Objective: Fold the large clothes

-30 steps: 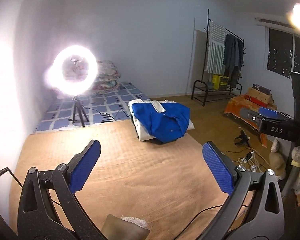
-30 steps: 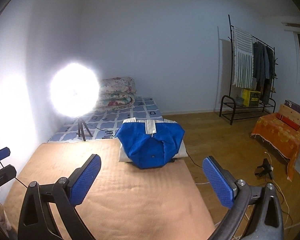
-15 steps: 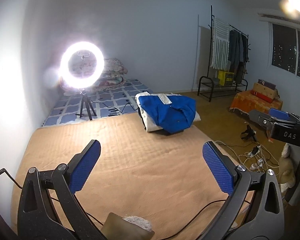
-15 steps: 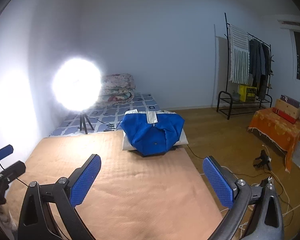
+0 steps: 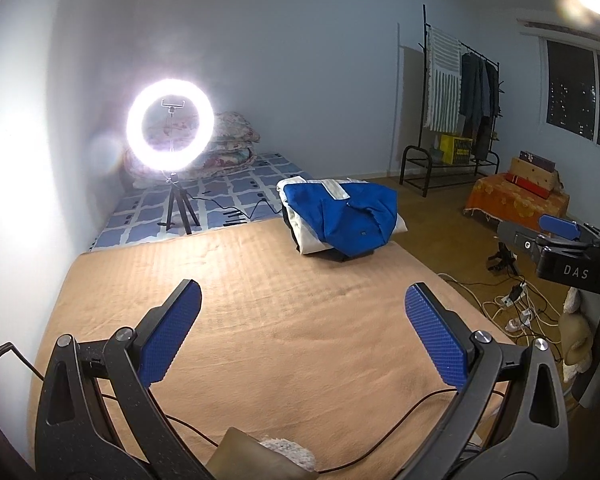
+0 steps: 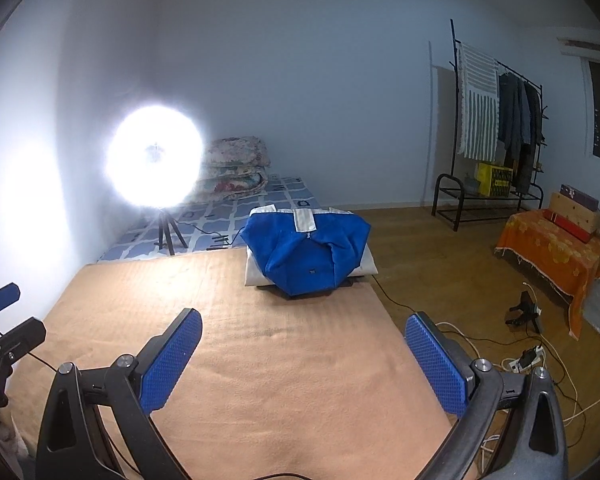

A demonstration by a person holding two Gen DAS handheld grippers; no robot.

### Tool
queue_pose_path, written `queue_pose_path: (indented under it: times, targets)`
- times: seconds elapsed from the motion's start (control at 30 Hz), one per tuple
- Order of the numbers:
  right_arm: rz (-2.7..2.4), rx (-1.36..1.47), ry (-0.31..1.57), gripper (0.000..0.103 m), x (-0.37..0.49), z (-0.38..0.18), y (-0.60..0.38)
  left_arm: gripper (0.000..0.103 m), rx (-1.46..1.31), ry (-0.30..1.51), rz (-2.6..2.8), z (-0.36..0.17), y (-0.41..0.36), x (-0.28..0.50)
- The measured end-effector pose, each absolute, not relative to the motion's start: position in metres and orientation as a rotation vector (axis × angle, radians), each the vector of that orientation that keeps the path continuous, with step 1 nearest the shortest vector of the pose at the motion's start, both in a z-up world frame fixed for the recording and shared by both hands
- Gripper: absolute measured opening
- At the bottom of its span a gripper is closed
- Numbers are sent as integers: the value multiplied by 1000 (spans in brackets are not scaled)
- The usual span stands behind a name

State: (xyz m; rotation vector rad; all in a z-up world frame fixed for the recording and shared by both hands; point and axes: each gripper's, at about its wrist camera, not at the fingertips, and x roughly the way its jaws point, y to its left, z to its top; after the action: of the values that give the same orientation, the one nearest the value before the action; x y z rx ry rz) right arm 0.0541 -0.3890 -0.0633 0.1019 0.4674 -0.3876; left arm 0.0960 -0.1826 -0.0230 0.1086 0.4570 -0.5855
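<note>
A folded blue garment [image 6: 310,254] with a white collar strip lies on top of a small stack of folded clothes [image 6: 256,274] at the far right corner of the tan blanket [image 6: 260,360]; white fabric shows beneath the blue layer, and a dark layer beneath that. The same garment [image 5: 342,216] appears right of centre in the left wrist view, resting on the blanket [image 5: 260,340].

The left gripper [image 5: 302,300] hovers over the near part of the blanket with its blue-padded fingers spread wide, nothing between them. The right gripper [image 6: 302,330] is likewise spread apart and holds nothing, well short of the stack.

Beyond the blanket's far edge, a lit ring light [image 5: 170,128] stands on a tripod upon a blue-and-white patterned mattress [image 5: 220,200], with folded floral quilts [image 5: 232,148] against the far wall. At far right, a black clothes rack [image 6: 496,128] carries hanging garments; a yellow crate [image 6: 494,179] sits on its lower shelf, contents not discernible. An orange cloth-covered stand [image 6: 556,248] bears boxes. Cables and a power strip [image 6: 528,358] lie on the wooden floor at right.
</note>
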Motion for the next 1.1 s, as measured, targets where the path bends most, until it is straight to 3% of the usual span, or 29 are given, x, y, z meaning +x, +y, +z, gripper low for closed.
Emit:
queue_pose_path:
  times: [1.1]
  targets:
    - [-356, 63, 459, 103, 52, -58, -378, 103, 103, 447, -597, -18, -178, 95]
